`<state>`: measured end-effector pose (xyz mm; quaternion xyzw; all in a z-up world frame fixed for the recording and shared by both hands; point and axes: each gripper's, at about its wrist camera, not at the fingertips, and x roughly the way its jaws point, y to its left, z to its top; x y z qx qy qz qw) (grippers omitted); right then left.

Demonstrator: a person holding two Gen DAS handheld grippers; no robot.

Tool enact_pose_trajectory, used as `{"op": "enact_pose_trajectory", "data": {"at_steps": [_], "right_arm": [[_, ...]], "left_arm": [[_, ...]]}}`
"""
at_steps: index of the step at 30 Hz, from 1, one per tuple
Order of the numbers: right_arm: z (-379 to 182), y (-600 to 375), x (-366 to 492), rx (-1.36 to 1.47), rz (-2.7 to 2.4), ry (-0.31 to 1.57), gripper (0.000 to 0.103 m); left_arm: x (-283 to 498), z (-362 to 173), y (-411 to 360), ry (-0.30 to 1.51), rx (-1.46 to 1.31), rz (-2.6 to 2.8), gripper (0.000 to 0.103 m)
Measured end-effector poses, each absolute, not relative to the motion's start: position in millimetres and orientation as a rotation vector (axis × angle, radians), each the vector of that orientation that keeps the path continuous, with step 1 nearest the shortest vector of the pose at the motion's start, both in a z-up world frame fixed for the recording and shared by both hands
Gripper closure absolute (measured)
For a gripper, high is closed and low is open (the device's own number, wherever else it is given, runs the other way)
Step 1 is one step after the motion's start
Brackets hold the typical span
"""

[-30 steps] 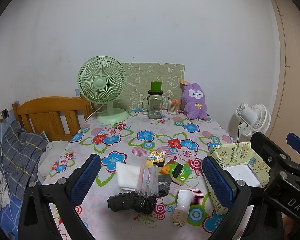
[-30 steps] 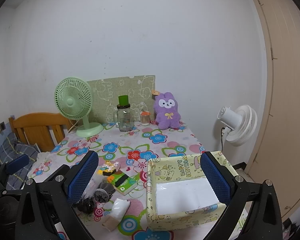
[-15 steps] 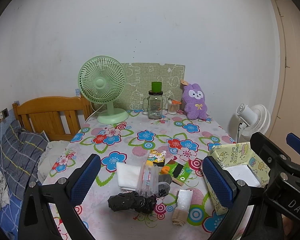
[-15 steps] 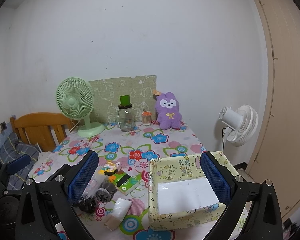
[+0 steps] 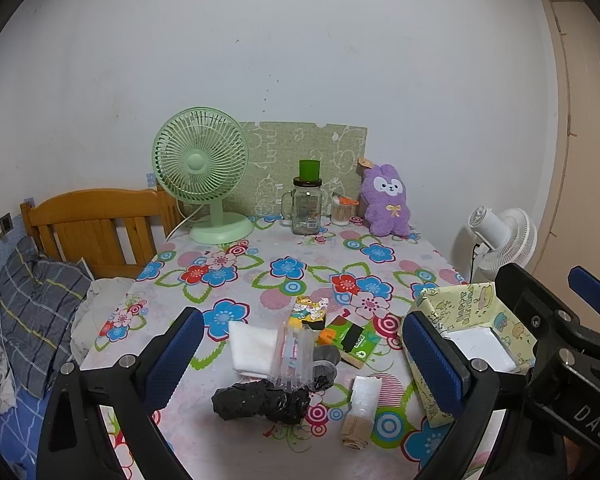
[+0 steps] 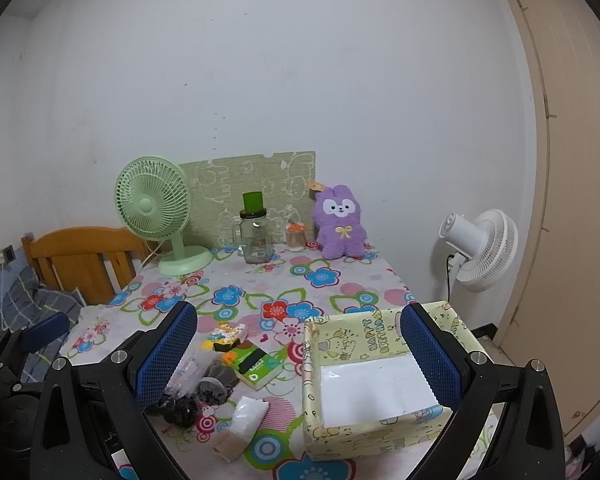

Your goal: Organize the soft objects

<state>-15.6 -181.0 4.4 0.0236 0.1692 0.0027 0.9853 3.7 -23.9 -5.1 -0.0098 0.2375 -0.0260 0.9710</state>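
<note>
Hovering above the desk's [image 5: 260, 276] near edge, both the left gripper [image 5: 300, 356] and right gripper [image 6: 300, 356] hold their fingers spread wide and empty over the soft items [image 5: 260, 400] beside the yellow box [image 6: 364, 380].

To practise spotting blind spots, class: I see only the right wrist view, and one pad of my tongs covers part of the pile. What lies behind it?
Observer: A folded white cloth lies flat on the table, left of the clear plastic packet.
Operator: How much of the black bag is there?
Observer: The black bag is a long crumpled bundle, lying crosswise in front of the cloth.
Operator: And the left tongs?
Observer: The left tongs are open and hold nothing.
</note>
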Motion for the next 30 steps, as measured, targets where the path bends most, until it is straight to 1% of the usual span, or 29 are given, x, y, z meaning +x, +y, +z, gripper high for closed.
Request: {"op": "enact_pose_trajectory", "data": {"at_steps": [9,10,12,15,30], "right_arm": [[3,-177,-11,0.049,0.01,0.345,0.001],[2,-176,-10,0.048,0.011,0.346,0.002],[1,-173,-8,0.049,0.016,0.353,0.006],[-3,-168,-4,0.051,0.017,0.366,0.007],[-38,-147,16,0.088,0.023,0.436,0.011]], "left_arm": [[7,-6,-19,0.474,-0.026,-0.063,0.003],[8,-7,-19,0.475,-0.027,-0.063,0.003],[10,-8,-18,0.476,-0.026,-0.064,0.007],[13,-11,-16,0.483,-0.023,-0.067,0.007],[30,-49,-3,0.535,-0.018,-0.042,0.008]]}}
